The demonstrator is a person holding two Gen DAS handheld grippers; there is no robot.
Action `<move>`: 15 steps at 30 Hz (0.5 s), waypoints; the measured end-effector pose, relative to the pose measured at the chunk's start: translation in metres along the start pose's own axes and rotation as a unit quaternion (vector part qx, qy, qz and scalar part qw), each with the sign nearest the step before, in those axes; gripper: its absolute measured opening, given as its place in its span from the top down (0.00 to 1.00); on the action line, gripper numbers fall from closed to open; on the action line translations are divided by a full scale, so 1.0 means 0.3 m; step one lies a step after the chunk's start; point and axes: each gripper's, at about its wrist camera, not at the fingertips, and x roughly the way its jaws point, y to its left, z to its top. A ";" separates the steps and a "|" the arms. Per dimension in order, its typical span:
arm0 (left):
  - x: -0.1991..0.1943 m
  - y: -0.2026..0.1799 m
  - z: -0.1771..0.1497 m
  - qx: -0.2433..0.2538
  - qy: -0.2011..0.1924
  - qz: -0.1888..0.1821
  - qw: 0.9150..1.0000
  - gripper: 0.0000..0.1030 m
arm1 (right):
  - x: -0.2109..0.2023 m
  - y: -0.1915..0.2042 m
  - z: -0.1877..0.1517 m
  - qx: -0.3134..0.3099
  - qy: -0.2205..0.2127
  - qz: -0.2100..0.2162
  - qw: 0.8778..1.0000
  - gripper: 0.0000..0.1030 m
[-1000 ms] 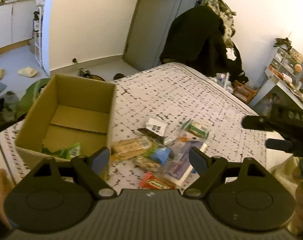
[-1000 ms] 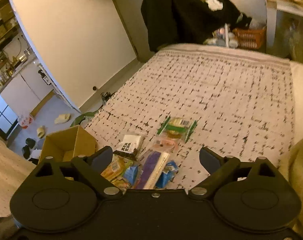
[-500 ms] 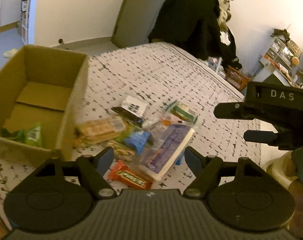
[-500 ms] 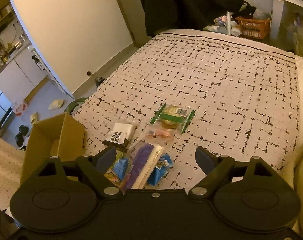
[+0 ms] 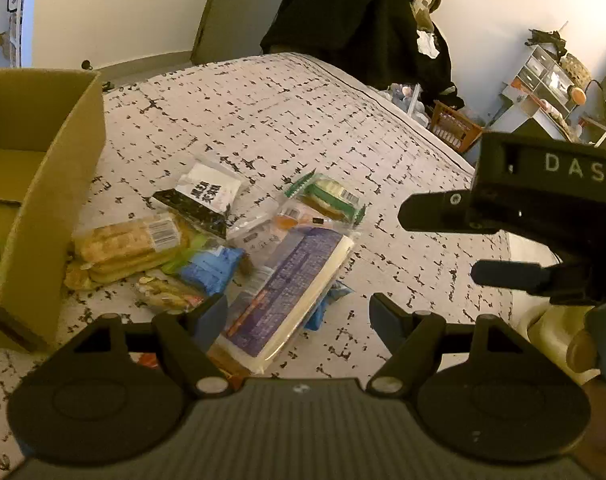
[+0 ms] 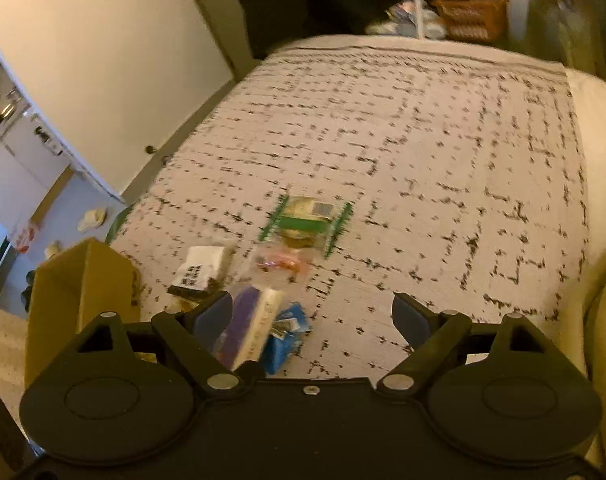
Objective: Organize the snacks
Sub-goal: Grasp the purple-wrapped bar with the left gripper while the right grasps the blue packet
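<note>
Snacks [image 5: 223, 248] lie heaped on the bed [image 5: 303, 120], just beside the box [image 5: 63, 168]. Over the last 1 s both cameras closed in on the heap; the box slid leftward in view. Left gripper [image 5: 299, 312] and right gripper [image 6: 313, 316]: jaws released, empty. Judgement: next pick is imminent. Legible writing: "DAS" on the right gripper body; packet print unreadable.
</note>
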 end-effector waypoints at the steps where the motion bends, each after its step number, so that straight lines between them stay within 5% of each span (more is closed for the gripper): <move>1: 0.002 0.004 -0.003 -0.003 -0.004 -0.005 1.000 0.26 | 0.003 0.000 -0.002 0.000 0.002 0.001 1.000 0.17; 9: 0.061 0.019 -0.018 -0.011 0.003 0.007 1.000 0.26 | 0.034 0.020 -0.012 -0.008 0.015 0.009 1.000 0.17; 15: 0.099 0.049 -0.007 -0.028 0.005 0.011 1.000 0.38 | 0.105 0.014 -0.012 -0.002 0.042 -0.005 0.999 0.27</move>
